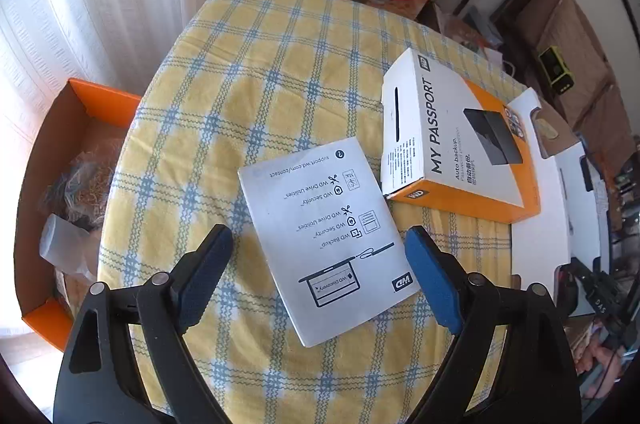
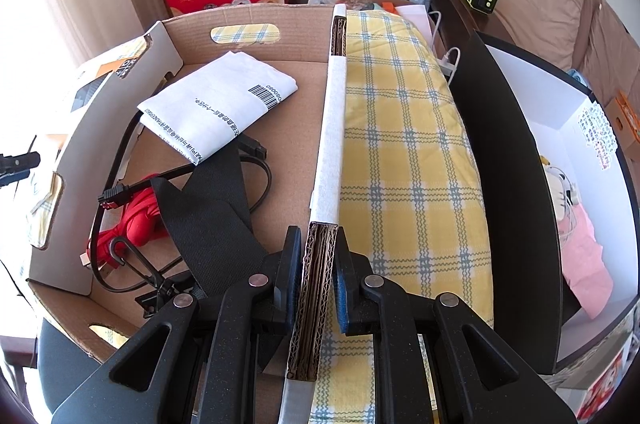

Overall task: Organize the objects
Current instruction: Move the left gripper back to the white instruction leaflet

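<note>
The table (image 1: 256, 96), covered in a yellow-and-blue checked cloth, fills the centre of the left wrist view. In the right wrist view an open brown corrugated cardboard box (image 2: 248, 20) occupies the left half of the frame; it holds a folded white printed sheet (image 2: 218, 104), a black webbing strap (image 2: 216, 216), black cables and something red.

The right claw (image 2: 318, 272) is clenched on the box's near side wall, with corrugated edge between the pads. The left claw (image 1: 318, 272) stands released and wide, nothing between its fingers, poised over the lower part of a white printed instruction leaflet (image 1: 324, 240) lying flat on the cloth at frame centre. A white-and-orange rectangular hard-drive carton (image 1: 452, 140) lies to the upper right of the leaflet, just beside it.

Risks, as judged:
- The leaflet is thin and flat; the pads may slide over it or pinch the cloth beneath, dragging the covering and the carton with it.
- A grip on one corner only may let the sheet fold or slip out in transit.
- If the right claw slackens, the box may shift.

Obstructions: the carton crowds the leaflet's upper right corner. An orange open box (image 1: 80, 104) sits off the table at frame left, clear of the work.
</note>
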`<state>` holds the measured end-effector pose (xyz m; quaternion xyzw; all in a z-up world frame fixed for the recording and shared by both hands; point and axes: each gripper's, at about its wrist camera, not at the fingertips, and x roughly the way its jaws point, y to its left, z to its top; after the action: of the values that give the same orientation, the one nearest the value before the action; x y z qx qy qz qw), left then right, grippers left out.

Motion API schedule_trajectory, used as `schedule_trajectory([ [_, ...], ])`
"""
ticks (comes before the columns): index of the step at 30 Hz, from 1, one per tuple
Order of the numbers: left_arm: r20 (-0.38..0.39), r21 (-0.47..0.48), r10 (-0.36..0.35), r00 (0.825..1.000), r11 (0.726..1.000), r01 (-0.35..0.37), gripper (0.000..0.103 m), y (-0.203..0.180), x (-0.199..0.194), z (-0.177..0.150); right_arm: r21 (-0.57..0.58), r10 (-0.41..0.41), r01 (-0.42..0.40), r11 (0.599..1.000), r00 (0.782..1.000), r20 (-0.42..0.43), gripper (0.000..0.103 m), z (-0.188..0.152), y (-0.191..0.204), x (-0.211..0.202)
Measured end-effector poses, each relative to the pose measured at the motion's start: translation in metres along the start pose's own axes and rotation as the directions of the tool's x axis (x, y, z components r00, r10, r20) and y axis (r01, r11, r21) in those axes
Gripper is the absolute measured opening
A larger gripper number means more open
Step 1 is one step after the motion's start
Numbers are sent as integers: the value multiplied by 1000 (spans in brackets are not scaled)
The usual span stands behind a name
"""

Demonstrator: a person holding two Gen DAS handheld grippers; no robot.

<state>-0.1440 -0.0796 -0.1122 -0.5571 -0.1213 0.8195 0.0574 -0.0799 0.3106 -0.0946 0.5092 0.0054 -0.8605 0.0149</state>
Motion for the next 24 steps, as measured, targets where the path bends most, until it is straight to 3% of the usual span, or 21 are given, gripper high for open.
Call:
schedule_trajectory([
  [11, 11, -29, 55, 998, 998, -54, 93, -15, 9, 0, 2, 1, -1, 1000, 1000, -1, 14, 0, 0, 0],
  [18, 41, 23, 149, 988, 988, -150, 94, -32, 17, -8, 3, 3, -3, 1000, 1000, -2, 14, 0, 0, 0],
  [20, 60, 48, 185, 981, 981, -188, 85, -36, 17, -10, 2, 3, -3, 1000, 1000, -2, 14, 0, 0, 0],
  [24, 72, 64, 161, 984, 984, -165, 83, -33, 15, -14, 3, 2, -2, 1000, 1000, -3, 14, 0, 0, -1],
])
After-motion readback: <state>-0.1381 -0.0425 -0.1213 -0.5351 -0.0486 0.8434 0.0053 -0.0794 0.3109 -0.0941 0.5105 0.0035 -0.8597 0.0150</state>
